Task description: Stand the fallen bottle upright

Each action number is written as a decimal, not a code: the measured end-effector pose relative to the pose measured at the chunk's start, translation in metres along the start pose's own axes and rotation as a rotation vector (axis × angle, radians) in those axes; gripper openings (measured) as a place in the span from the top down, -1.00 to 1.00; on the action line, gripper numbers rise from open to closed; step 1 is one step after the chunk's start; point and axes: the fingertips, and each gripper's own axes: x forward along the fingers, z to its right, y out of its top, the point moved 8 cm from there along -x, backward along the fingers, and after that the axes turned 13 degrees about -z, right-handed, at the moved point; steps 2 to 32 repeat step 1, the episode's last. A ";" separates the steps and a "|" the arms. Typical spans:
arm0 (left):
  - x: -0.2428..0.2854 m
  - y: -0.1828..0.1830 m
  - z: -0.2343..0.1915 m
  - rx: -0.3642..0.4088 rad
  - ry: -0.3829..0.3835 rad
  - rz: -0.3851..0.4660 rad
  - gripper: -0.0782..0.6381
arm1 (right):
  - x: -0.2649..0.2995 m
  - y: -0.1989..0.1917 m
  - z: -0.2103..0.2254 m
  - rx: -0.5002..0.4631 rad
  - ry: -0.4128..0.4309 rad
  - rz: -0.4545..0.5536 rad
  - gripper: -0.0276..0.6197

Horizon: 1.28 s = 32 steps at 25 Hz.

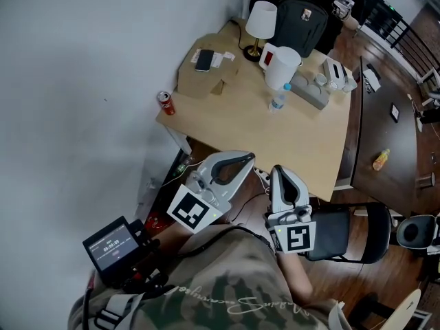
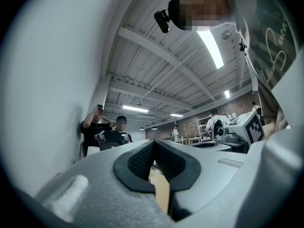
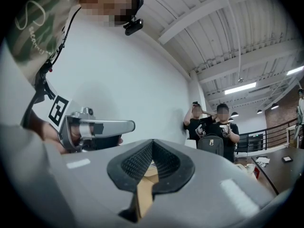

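Grey L gripper (image 2: 153,143), R gripper (image 3: 152,141) closed

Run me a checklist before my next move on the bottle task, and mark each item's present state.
1. Left gripper empty: ok, nothing sits between its jaws.
2. Right gripper empty: ok.
3. Jaws open for a grasp: not ok, both pairs are shut.
4. Target identified: cannot tell. The clear bottle on the light table looks upright, while the orange bottle on the dark table seems to lie on its side.
5. Grippers at a table: not ok, both are short of the light table's near edge.
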 end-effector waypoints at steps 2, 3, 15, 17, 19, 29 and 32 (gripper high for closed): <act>-0.001 -0.001 -0.001 0.014 0.004 -0.004 0.78 | 0.002 0.000 -0.001 0.000 0.002 0.001 0.91; -0.001 -0.001 -0.001 0.014 0.004 -0.004 0.78 | 0.002 0.000 -0.001 0.000 0.002 0.001 0.91; -0.001 -0.001 -0.001 0.014 0.004 -0.004 0.78 | 0.002 0.000 -0.001 0.000 0.002 0.001 0.91; -0.001 -0.001 -0.001 0.014 0.004 -0.004 0.78 | 0.002 0.000 -0.001 0.000 0.002 0.001 0.91; -0.001 -0.001 -0.001 0.014 0.004 -0.004 0.78 | 0.002 0.000 -0.001 0.000 0.002 0.001 0.91; -0.001 -0.001 -0.001 0.014 0.004 -0.004 0.78 | 0.002 0.000 -0.001 0.000 0.002 0.001 0.91; -0.001 -0.001 -0.001 0.014 0.004 -0.004 0.78 | 0.002 0.000 -0.001 0.000 0.002 0.001 0.91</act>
